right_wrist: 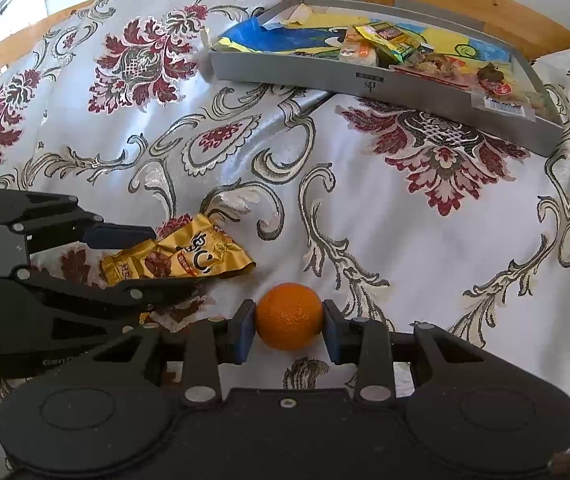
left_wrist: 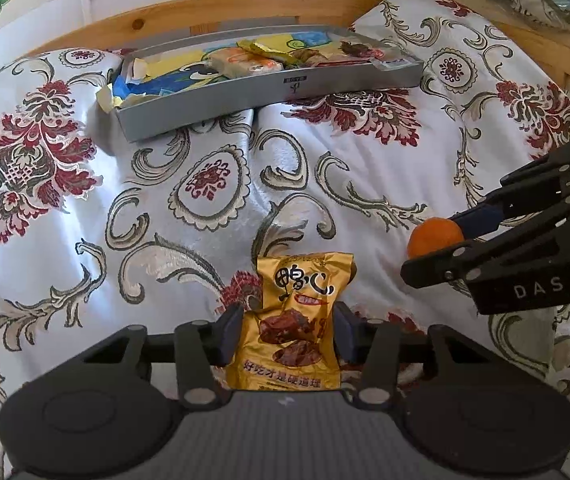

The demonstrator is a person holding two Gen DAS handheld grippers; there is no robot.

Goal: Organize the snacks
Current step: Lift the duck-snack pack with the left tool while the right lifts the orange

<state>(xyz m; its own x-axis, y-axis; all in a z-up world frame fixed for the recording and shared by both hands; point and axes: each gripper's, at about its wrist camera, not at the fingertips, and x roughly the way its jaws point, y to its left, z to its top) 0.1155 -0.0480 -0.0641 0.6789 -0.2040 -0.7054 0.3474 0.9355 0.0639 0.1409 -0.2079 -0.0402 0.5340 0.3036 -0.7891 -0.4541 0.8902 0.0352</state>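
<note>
Two grippers: left (left_wrist: 287,332) jaws clamp one gold packet (left_wrist: 291,320); right (right_wrist: 289,330) clamp one orange (right_wrist: 289,316).

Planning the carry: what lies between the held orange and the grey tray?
Only bare patterned bedspread between the orange and the grey tray, seen in the right wrist view.

open bedspread (left_wrist: 325,184) ahead, grey tray (left_wrist: 269,92) beyond

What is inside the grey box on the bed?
The grey box holds several wrapped snacks lying on blue and yellow paper. The box floor under that paper is covered, so it cannot be seen.
</note>
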